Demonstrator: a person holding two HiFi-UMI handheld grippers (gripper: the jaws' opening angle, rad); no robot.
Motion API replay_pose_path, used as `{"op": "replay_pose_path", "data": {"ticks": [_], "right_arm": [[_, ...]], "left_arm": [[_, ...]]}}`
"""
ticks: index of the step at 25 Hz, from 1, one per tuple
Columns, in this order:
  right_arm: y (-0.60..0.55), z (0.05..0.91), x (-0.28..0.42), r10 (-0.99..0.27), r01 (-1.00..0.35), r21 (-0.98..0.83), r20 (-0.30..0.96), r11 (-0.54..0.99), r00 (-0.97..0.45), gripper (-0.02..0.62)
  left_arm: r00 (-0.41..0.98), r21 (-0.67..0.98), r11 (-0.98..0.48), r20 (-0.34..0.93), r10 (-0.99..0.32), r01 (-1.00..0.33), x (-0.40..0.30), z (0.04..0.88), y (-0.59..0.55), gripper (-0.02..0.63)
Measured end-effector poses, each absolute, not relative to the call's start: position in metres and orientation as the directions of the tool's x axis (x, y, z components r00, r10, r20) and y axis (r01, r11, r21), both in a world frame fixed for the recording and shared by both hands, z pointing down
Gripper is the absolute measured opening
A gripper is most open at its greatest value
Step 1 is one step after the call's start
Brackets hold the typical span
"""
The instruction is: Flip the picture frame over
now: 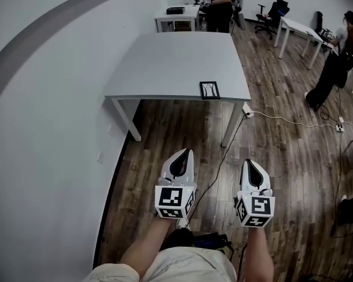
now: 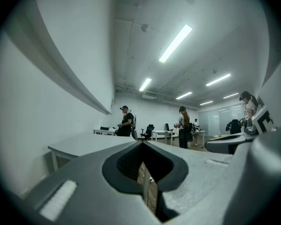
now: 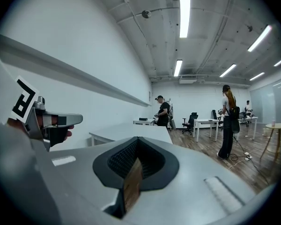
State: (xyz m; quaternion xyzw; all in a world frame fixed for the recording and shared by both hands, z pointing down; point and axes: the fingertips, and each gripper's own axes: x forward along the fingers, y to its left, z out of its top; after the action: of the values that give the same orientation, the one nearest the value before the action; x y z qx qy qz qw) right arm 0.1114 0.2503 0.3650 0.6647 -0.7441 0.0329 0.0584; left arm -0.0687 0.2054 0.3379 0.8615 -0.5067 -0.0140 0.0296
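Wood-plank flooring (image 1: 288, 157) lies under the white left gripper (image 1: 185, 154) and white right gripper (image 1: 247, 163), each with jaws pressed together on nothing and pointing toward the grey rectangular table (image 1: 165, 63) well ahead. The small black-rimmed picture frame (image 1: 209, 90) lies flat, picture side up, just inside the table's near edge, ahead and between the two, slightly nearer the left. Its sides sit square to that edge, and its long axis seems to run away from the person, though foreshortening leaves that unsure.

No legible txt, labels, brands or nos. in any view.

Small black picture frame (image 1: 209, 90), lying flat, picture side up, at table's near edge
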Motion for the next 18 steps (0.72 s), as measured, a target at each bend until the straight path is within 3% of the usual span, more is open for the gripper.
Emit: {"op": "replay_pose_path", "data": {"ticks": [18], "right_arm": [[0.153, 0.34, 0.056, -0.992, -0.991, 0.118, 0.113, 0.063, -0.049, 0.025]], "left_arm": [[0.535, 0.107, -0.533, -0.014, -0.845, -0.839, -0.119, 0.339, 0.101, 0.0]]}}
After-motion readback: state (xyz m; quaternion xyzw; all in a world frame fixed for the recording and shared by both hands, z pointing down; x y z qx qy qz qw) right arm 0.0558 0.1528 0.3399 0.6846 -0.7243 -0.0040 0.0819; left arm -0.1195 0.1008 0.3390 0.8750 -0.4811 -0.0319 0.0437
